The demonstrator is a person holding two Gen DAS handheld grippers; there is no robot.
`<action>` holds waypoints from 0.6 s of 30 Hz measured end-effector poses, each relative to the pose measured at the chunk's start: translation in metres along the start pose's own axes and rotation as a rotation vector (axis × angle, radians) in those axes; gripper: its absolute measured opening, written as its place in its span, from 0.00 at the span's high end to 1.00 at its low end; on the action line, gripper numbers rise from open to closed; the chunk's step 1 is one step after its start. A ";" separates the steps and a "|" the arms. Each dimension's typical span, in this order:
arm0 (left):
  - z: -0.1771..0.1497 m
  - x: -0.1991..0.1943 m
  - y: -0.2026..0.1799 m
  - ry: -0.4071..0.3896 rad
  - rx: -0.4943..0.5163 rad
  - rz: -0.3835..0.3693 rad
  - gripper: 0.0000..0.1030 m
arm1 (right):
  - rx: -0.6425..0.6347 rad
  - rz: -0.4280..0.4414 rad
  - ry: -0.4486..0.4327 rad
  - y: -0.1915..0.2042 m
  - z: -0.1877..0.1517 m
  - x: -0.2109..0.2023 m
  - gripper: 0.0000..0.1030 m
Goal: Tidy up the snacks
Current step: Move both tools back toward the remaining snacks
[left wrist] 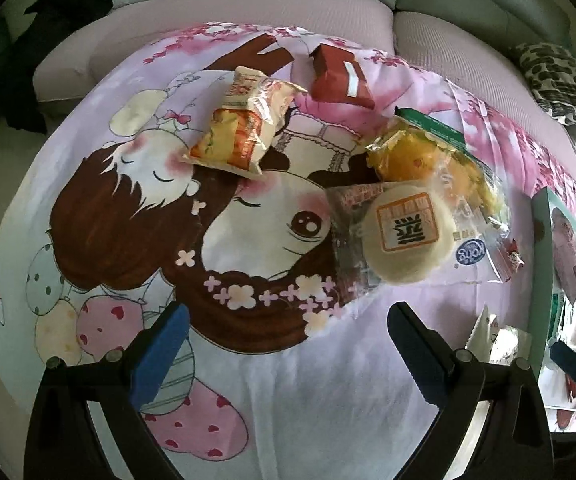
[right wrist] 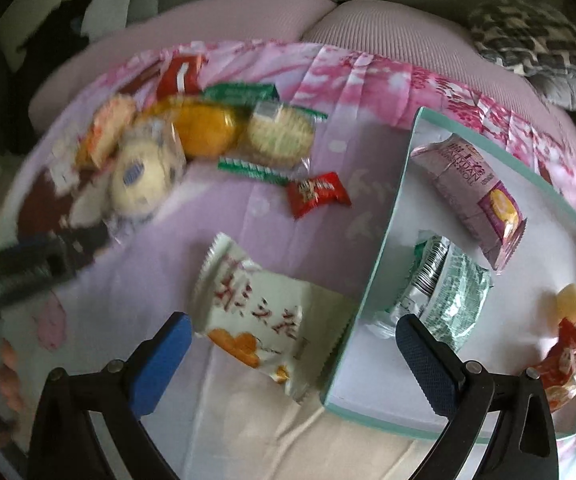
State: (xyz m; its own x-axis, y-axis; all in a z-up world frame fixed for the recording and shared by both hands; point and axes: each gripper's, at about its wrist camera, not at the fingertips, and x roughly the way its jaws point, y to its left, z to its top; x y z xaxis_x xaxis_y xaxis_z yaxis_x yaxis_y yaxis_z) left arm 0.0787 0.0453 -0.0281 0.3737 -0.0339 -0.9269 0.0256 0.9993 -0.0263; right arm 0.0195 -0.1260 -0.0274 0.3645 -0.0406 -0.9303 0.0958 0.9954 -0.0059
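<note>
Right gripper (right wrist: 289,346): jaws spread wide, gripping nothing. White snack packet (right wrist: 266,326) lies flat between them on the cartoon-print cloth (right wrist: 168,208), long axis running far-left to near-right, near corner just beside the teal-rimmed box (right wrist: 371,280). Left gripper (left wrist: 288,334): jaws wide apart, holding nothing; round pastry (left wrist: 405,236) beyond, to the right.

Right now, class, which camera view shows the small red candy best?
The right wrist view: the red candy lies whole and unobstructed on the cloth between the biscuit pack and the box. In the left wrist view only a sliver of it shows past the bun pack.
</note>
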 end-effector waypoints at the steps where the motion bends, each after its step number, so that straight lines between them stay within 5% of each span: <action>1: 0.000 0.000 0.001 0.003 -0.005 0.001 0.04 | -0.006 -0.004 0.003 0.000 -0.001 0.001 0.00; 11: 0.002 -0.003 0.009 -0.010 -0.021 -0.008 0.04 | -0.088 -0.058 0.052 0.003 -0.009 0.009 0.00; 18: 0.002 -0.004 0.009 -0.015 -0.025 -0.009 0.04 | -0.064 -0.084 -0.009 0.001 0.001 0.003 0.01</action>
State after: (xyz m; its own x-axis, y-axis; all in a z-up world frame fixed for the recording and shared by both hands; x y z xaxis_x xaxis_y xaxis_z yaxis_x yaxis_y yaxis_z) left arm 0.0793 0.0539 -0.0236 0.3874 -0.0429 -0.9209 0.0061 0.9990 -0.0440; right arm 0.0214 -0.1250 -0.0303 0.3657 -0.1250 -0.9223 0.0672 0.9919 -0.1078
